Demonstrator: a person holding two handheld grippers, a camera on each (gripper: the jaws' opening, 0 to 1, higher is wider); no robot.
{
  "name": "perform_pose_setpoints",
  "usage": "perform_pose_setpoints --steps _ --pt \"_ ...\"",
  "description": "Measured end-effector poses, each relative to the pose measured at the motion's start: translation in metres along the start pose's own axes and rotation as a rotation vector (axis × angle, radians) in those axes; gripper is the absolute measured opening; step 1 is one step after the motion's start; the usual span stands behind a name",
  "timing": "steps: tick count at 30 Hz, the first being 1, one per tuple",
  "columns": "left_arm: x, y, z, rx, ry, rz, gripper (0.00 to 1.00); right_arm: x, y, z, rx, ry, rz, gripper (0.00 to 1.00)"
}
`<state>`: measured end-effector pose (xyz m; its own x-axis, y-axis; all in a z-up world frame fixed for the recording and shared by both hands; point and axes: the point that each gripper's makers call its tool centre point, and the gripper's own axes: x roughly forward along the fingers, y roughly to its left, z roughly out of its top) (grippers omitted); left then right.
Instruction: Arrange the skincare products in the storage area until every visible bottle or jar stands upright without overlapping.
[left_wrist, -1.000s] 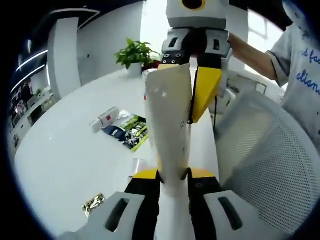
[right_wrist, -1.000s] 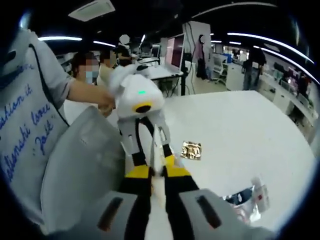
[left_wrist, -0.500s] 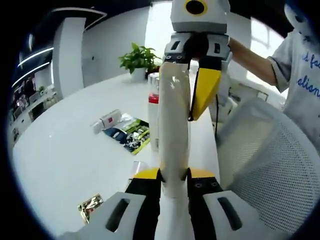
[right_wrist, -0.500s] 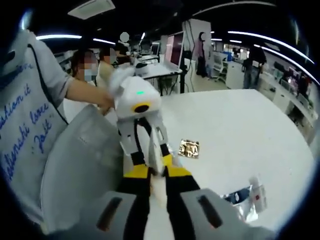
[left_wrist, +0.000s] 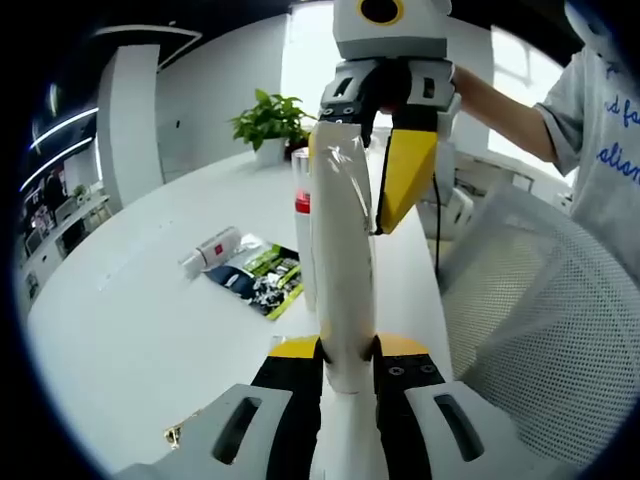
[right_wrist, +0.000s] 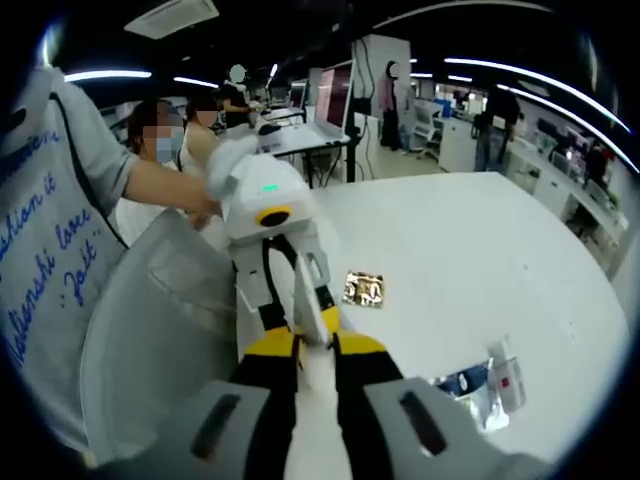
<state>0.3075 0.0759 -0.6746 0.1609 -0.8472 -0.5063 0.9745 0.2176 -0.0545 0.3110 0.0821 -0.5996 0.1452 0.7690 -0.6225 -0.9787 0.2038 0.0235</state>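
Observation:
A long cream tube (left_wrist: 342, 250) is held in the air at both ends. My left gripper (left_wrist: 347, 345) is shut on its near end, and my right gripper (left_wrist: 366, 172) comes in from the top, shut on its far end. In the right gripper view my right gripper (right_wrist: 312, 345) clamps the thin tube (right_wrist: 306, 312), with my left gripper (right_wrist: 298, 300) facing it. Behind the tube stands a white bottle with a red band (left_wrist: 301, 205). A small red-labelled tube (left_wrist: 212, 246) lies flat on the white table (left_wrist: 130, 320), also seen as small tube (right_wrist: 505, 375).
A dark and green packet (left_wrist: 255, 275) lies beside the small tube. A gold foil sachet (right_wrist: 363, 288) rests mid-table. A potted plant (left_wrist: 265, 115) stands at the far edge. A white mesh chair (left_wrist: 540, 320) is on the right, next to a person's sleeve (left_wrist: 600, 120).
The cream tube has turned from its broad face to a narrower side, and the red-banded bottle now shows behind it. Both grippers keep their hold. The views shifted slightly.

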Motion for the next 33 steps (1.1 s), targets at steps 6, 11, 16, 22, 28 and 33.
perform_pose_setpoints --steps 6,11,16,22,28,33 --pt "0.006 0.004 0.004 0.023 0.0 -0.003 0.15 -0.015 -0.009 -0.002 0.024 -0.015 -0.049 0.16" --pt "0.009 0.008 0.006 0.028 -0.003 -0.003 0.15 -0.03 -0.018 -0.002 0.029 -0.037 -0.095 0.18" --pt "0.012 0.011 0.008 0.033 -0.004 -0.002 0.15 -0.047 -0.03 -0.005 0.042 -0.049 -0.157 0.22" --pt "0.015 0.014 0.01 0.041 -0.004 0.0 0.15 -0.064 -0.042 -0.014 0.06 -0.054 -0.235 0.31" --pt "0.019 0.018 0.013 0.049 0.001 -0.001 0.15 -0.075 -0.051 -0.02 0.099 -0.066 -0.292 0.37" --pt "0.024 0.023 0.016 0.063 0.006 0.001 0.15 -0.075 -0.053 -0.033 0.122 -0.046 -0.319 0.44"
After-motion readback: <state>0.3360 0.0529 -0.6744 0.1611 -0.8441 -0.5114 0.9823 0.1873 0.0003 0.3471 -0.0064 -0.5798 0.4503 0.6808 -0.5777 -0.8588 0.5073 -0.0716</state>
